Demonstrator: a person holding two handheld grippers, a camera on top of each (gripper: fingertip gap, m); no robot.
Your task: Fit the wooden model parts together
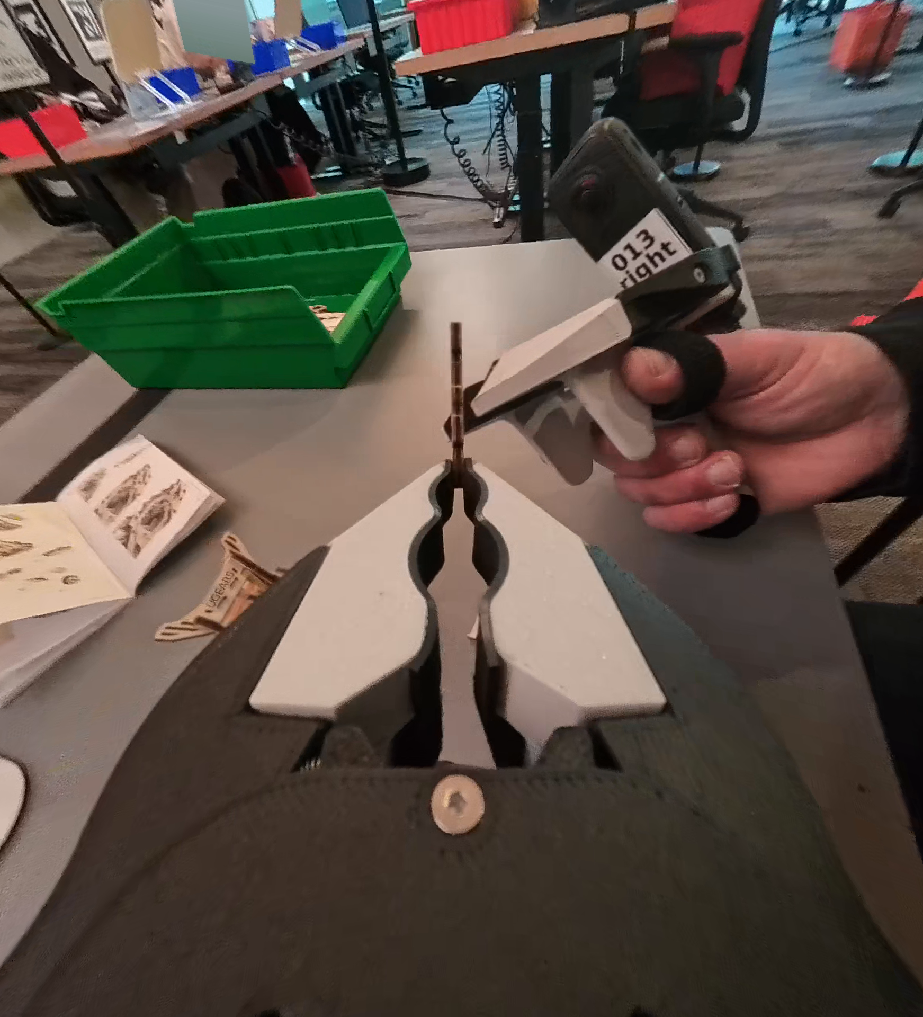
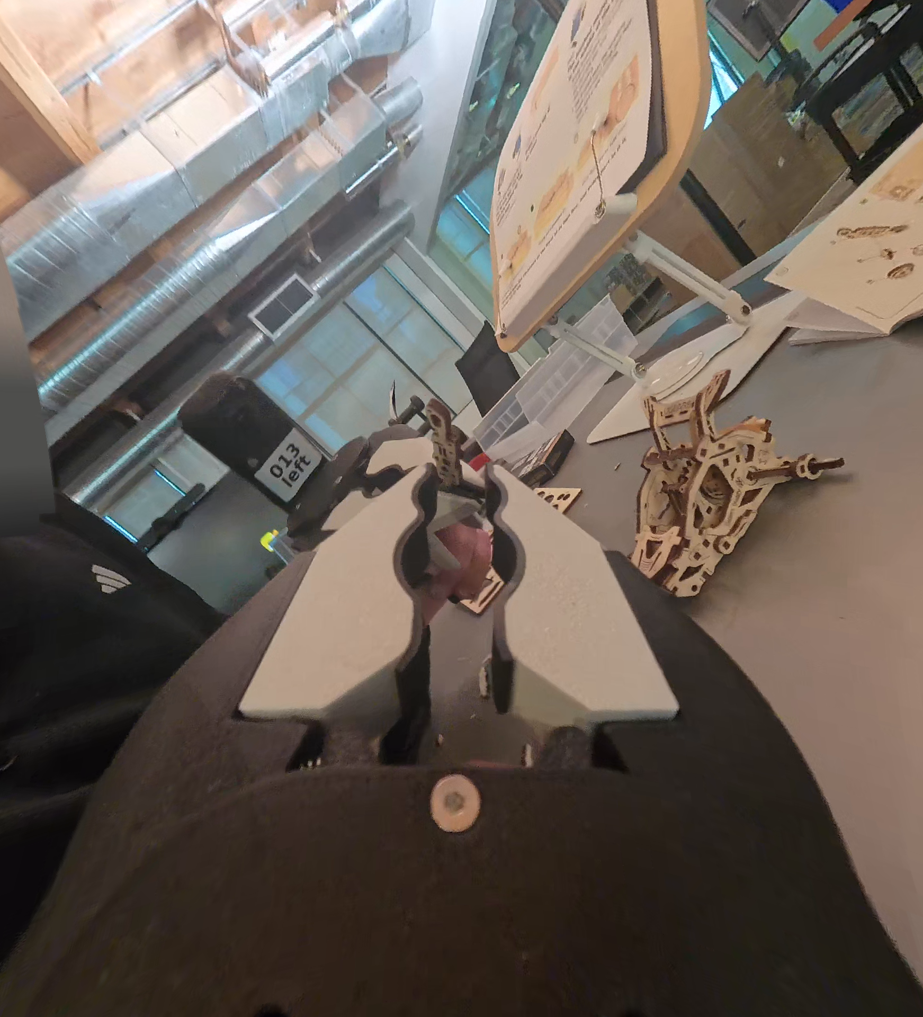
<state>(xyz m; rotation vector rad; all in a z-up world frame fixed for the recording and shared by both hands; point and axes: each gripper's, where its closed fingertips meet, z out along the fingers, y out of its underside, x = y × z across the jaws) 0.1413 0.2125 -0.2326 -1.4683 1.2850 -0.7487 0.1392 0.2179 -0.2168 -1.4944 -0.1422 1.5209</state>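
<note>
Left wrist view shows the left gripper [image 1: 457, 477] with its jaws drawn narrow, pinching the lower end of a thin wooden strip [image 1: 456, 385] that stands upright just ahead of the tips, seen edge-on. The right gripper [image 1: 462, 415] comes in from the right of it, held in a hand [image 1: 767, 429], its tips touching the strip's middle; whether it clamps the strip I cannot tell. In the right wrist view the right gripper's jaws stand narrow with a small gap, and the strip's flat, perforated face shows just beyond their tips. The partly built wooden model [image 2: 706, 490] lies on the grey table [image 2: 833, 660], off to the right of the right gripper and apart from both. The step in hand looks like a 2-gripper handover or regrip of 1 loose part. Next, I judge, the strip must be turned and carried to the model, its tabs lined up with a slot.
</note>
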